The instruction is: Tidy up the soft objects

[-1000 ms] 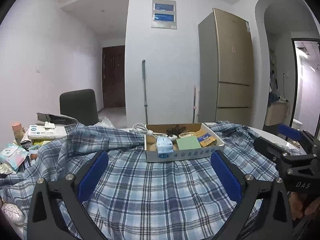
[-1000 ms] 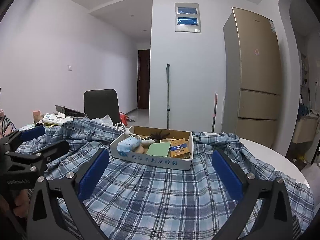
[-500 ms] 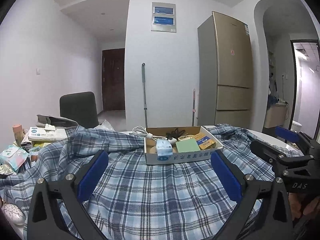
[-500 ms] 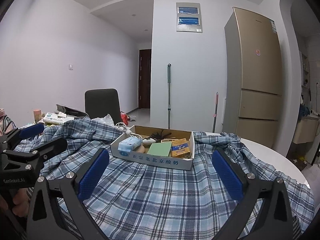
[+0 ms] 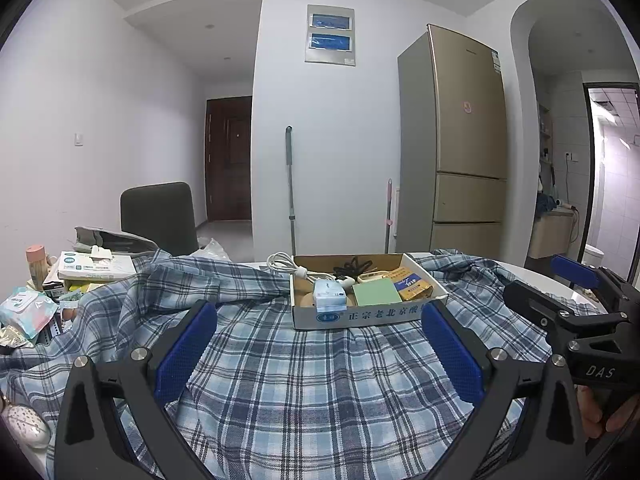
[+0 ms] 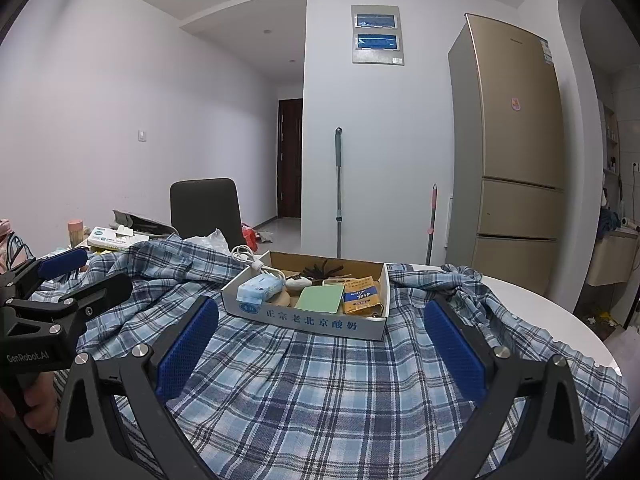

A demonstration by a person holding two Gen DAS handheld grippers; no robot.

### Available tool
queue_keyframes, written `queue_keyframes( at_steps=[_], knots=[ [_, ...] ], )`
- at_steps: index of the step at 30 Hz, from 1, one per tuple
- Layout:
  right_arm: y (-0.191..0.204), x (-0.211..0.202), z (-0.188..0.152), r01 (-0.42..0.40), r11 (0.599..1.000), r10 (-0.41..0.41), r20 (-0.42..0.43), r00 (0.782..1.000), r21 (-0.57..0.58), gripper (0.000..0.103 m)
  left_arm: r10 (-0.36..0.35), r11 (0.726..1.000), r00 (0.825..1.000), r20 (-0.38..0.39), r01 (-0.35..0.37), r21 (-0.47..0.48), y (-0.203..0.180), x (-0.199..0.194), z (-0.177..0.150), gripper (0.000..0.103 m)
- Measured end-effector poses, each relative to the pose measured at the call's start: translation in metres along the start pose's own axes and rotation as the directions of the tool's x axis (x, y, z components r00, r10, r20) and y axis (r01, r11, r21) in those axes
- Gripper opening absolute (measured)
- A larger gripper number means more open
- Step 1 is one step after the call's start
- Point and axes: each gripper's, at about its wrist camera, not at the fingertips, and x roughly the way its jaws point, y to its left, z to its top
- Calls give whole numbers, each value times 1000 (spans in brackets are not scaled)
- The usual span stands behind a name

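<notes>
Both the left gripper (image 5: 320,344) and right gripper (image 6: 322,346) are rising slightly, fingers wide and empty, while the plaid shirt (image 5: 320,380) is lying untouched on the near table under the cardboard box (image 5: 366,316).

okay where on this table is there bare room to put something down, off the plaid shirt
Bare white table shows only along the far right rim, beyond the plaid shirt. Flat shirt lies between both open grippers, left and right. The cardboard box is full, and the left edge is crowded around the tissue box.
</notes>
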Motion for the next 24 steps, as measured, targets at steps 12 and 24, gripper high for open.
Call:
queue_keyframes(
  at_steps=[12,24],
  knots=[
    [0,0,0,1,1000,-1,-2,1000,1,103,-1,1000,1000,-5,1,3,0,0,0,103],
    [0,0,-1,1,1000,-1,-4,1000,1,103,11,1000,1000,2,-11,-9,1,-2,0,103]
  ],
)
